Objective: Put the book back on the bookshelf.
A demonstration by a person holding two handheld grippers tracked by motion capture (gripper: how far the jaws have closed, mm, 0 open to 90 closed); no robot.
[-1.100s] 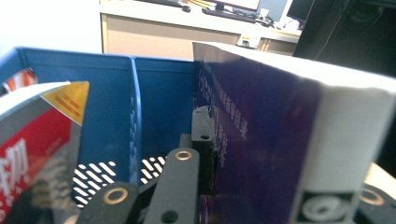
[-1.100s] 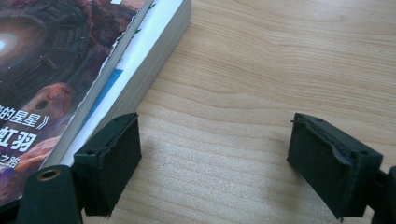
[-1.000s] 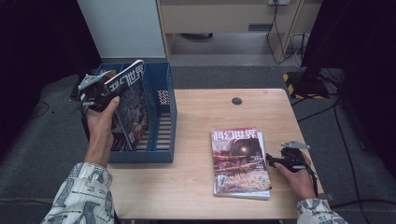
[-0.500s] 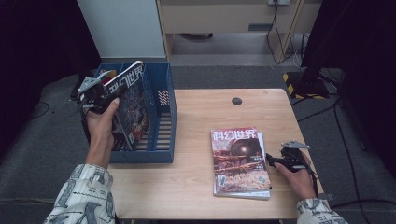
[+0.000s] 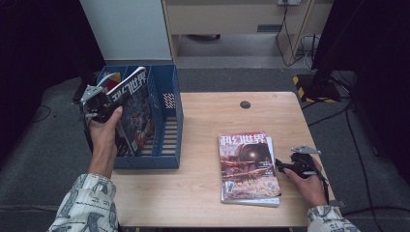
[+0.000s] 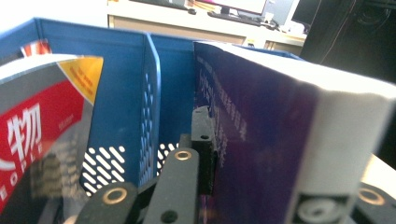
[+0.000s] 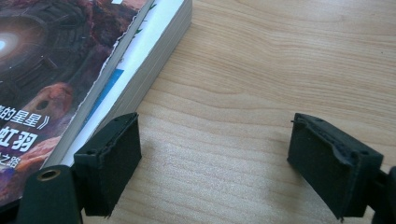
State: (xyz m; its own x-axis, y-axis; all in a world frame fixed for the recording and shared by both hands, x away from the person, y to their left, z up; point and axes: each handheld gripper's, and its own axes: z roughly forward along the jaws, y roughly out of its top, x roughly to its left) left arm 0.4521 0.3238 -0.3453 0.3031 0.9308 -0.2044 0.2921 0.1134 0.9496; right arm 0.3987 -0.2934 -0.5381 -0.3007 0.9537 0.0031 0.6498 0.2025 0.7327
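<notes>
The left gripper (image 5: 99,104) is clamped on a magazine (image 5: 129,108), holding it tilted over the blue file rack (image 5: 167,125) at the table's left edge. In the left gripper view one black jaw presses flat against the magazine's dark cover (image 6: 252,140), with the white page edge on the right. The magazine's lower end is down inside the rack's middle slot, its top leaning left above the rim. A red-covered magazine (image 6: 37,135) stands in the next slot to the left, beyond a blue divider (image 6: 149,107); the slot on the right shows bare slats.

The right gripper (image 5: 290,166) rests on the wooden table (image 5: 217,111) near its right edge, jaws wide apart with nothing but bare wood (image 7: 233,130) between them. Its left jaw sits just beside the right edge of a small stack of magazines (image 5: 247,166) lying flat; I cannot tell whether it touches. Bare tabletop lies between the rack and the stack, and far of the stack up to a dark round grommet (image 5: 245,104).
</notes>
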